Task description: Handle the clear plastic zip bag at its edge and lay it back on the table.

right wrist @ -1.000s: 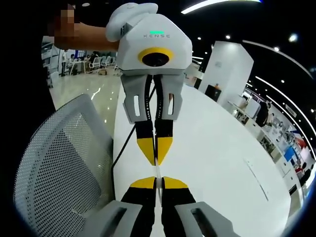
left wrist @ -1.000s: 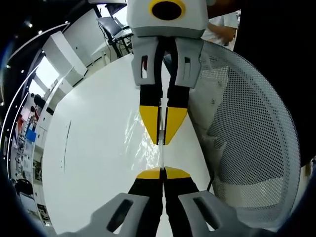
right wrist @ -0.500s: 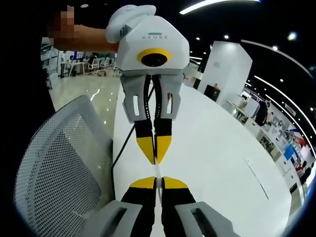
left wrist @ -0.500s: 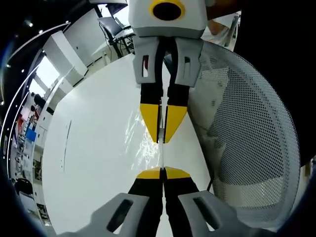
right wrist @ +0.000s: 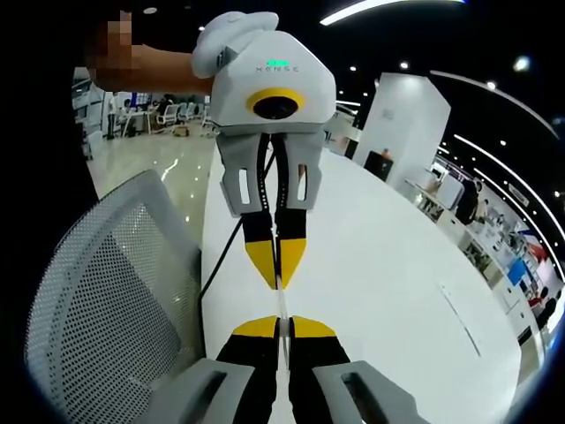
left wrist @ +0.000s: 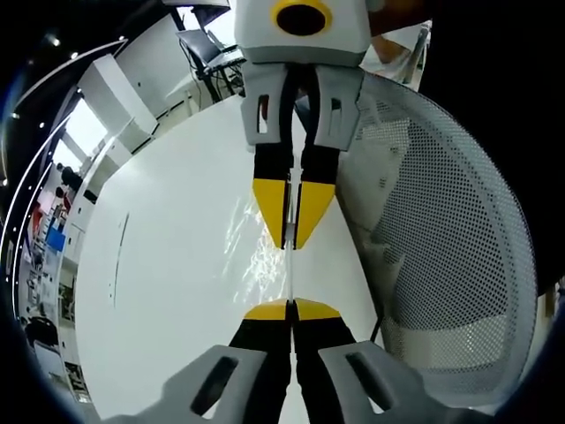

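The clear plastic zip bag (left wrist: 290,276) hangs edge-on as a thin pale strip stretched between the two grippers, above the white table (left wrist: 159,283). My left gripper (left wrist: 290,309) is shut on its near edge. Facing it from the top of the left gripper view, my right gripper (left wrist: 292,234) is shut on the opposite edge. In the right gripper view the bag (right wrist: 281,302) is again a thin line, between my right gripper (right wrist: 281,325) at the bottom and my left gripper (right wrist: 276,269) above. Glints from the bag's film fall on the table beside the strip.
A white mesh office chair (left wrist: 441,247) stands against the table's edge, also in the right gripper view (right wrist: 106,300). A black cable (right wrist: 221,265) runs along that edge. A person's arm (right wrist: 168,71) holds the left gripper. The white table (right wrist: 380,291) stretches wide on the far side.
In the left gripper view the right gripper has drawn slightly away, so a little more of the bag strip shows between the tips. Both grippers keep their hold.
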Tool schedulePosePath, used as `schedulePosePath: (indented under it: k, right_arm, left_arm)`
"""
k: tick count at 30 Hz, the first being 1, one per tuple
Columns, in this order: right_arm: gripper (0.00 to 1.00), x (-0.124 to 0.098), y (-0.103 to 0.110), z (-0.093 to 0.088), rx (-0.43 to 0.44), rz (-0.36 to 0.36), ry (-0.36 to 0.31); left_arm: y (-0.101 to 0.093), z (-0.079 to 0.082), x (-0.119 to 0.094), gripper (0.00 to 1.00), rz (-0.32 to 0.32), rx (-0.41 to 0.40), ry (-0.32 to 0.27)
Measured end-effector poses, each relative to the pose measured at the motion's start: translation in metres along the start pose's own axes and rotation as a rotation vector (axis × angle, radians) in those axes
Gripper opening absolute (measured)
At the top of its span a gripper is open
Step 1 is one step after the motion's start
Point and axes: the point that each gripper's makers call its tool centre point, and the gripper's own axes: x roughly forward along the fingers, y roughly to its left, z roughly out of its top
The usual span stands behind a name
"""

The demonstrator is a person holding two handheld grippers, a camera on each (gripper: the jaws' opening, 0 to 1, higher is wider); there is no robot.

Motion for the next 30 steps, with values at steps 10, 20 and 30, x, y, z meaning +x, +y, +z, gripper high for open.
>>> schedulePosePath:
  k: [10, 20, 30]
  right_arm:
    - [0.00, -0.0016, -0.0004, -0.0011, 0.002, -0.001, 0.003]
    - [0.00, -0.0044, -0.0019, -0.0022, 0.006, -0.008, 0.004]
    - [0.00, -0.0046, -0.0003, -0.0008, 0.006, -0.009, 0.000]
  left_arm:
    - [-0.0001, -0.0016, -0.0010, 0.00, 0.002, -0.002, -0.003]
    - [0.0010, -0.0020, -0.0025, 0.00, 0.004, -0.001, -0.002]
    - [0.0003, -0.0021, -0.0046, 0.00, 0.007, -0.001, 0.002]
